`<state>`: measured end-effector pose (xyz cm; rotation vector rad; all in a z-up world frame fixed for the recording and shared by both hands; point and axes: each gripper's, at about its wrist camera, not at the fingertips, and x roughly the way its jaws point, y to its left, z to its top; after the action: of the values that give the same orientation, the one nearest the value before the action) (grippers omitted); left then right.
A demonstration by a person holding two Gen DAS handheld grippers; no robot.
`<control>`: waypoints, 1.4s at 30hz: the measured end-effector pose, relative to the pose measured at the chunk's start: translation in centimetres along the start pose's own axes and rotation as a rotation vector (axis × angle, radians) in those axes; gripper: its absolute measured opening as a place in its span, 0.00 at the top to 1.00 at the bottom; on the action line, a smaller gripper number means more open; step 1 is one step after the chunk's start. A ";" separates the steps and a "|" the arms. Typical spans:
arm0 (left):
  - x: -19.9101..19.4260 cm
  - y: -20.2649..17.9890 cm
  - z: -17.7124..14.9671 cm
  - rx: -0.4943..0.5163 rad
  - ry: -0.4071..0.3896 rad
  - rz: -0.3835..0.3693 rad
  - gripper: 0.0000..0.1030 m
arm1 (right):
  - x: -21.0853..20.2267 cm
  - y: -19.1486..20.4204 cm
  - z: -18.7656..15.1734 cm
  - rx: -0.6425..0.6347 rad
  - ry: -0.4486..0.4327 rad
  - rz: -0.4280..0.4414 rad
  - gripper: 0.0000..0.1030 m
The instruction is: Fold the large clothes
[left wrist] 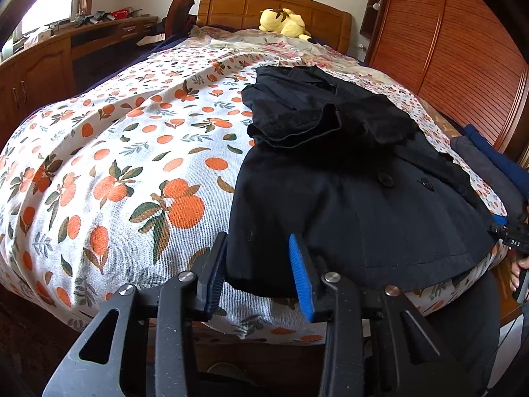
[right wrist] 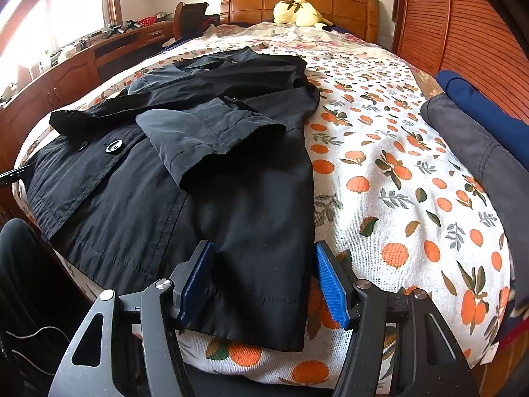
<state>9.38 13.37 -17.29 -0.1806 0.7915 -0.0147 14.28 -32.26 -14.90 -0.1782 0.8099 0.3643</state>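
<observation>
A black button-front coat of smooth woven cloth (right wrist: 185, 172) lies flat on a bed covered with a white orange-print bedspread (right wrist: 390, 178), its hem toward the foot edge nearest the cameras and its collar toward the wooden headboard (right wrist: 297, 3). Both sleeves appear folded inward across the chest, so the lengthwise narrowing seems done; the crosswise fold, bringing hem up to collar, appears to remain. The left hand-held gripper (left wrist: 261, 274) is spread wide, its blue-padded fingers (left wrist: 301, 278) straddling the coat's hem corner on that side without closing on it. The right hand-held gripper (right wrist: 264, 281) is likewise wide, bracketing the opposite hem corner, cloth between the fingers but not pinched. This placement suggests a two-corner pickup is about to begin. A folded dark grey and blue pile of garments (right wrist: 476, 125) sits at the bed's far side beside the slatted wooden wardrobe (right wrist: 469, 26), well apart from the coat. A yellow plush toy (right wrist: 297, 11) rests against the headboard.
</observation>
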 end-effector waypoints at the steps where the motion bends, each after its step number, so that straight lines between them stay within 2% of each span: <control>1: 0.0 -0.1 0.0 0.003 0.000 0.003 0.63 | 0.0 0.0 0.0 0.001 -0.001 0.001 0.38; 3: 0.0 -0.1 0.0 0.006 0.000 0.007 0.63 | 0.0 0.0 -0.1 0.003 -0.004 0.002 0.38; 4: -0.1 -0.2 0.0 0.007 0.000 0.009 0.66 | 0.0 0.0 -0.1 0.001 -0.004 0.003 0.41; 5: -0.3 -0.2 0.0 0.007 -0.001 0.009 0.81 | -0.1 0.1 -0.1 -0.003 -0.004 0.009 0.43; 6: -0.4 -0.2 0.1 0.003 -0.001 0.005 0.87 | -0.1 0.2 0.0 -0.009 -0.005 0.016 0.50; 7: -0.6 -0.2 0.2 -0.007 0.000 -0.012 0.92 | -0.1 0.3 0.2 -0.020 -0.003 0.021 0.61; 8: -0.8 -0.3 0.4 -0.008 -0.003 -0.013 0.94 | -0.1 0.4 0.4 -0.033 0.003 0.026 0.70; 9: -1.1 -0.4 0.5 -0.004 -0.010 -0.009 0.94 | -0.2 0.5 0.7 -0.046 0.007 0.036 0.85; 11: -2.3 -0.8 1.2 0.000 -0.047 -0.009 0.95 | -0.7 0.6 1.4 -0.058 0.003 0.067 0.90; 20: -9.6 -2.1 3.7 -0.002 -0.217 -0.051 0.95 | -8.4 0.7 3.7 -0.042 -0.167 0.123 0.93; 28: -17.6 -2.4 3.5 0.009 -0.336 -0.072 0.95 | -16.2 0.8 2.1 -0.044 -0.257 0.153 0.93; 31: -19.3 -2.5 3.3 0.013 -0.361 -0.085 0.95 | -18.0 0.8 1.2 -0.046 -0.286 0.163 0.93; 35: -18.0 -2.4 3.7 0.015 -0.337 -0.065 0.95 | -16.6 0.5 0.8 -0.036 -0.274 0.171 0.93; 42: -12.5 -1.4 5.9 -0.036 -0.300 -0.013 0.95 | -10.2 -0.5 3.2 0.007 -0.256 0.160 0.93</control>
<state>4.80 13.87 -4.18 -0.2163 0.4911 0.0141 10.22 -34.36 -5.18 -0.0579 0.5738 0.5236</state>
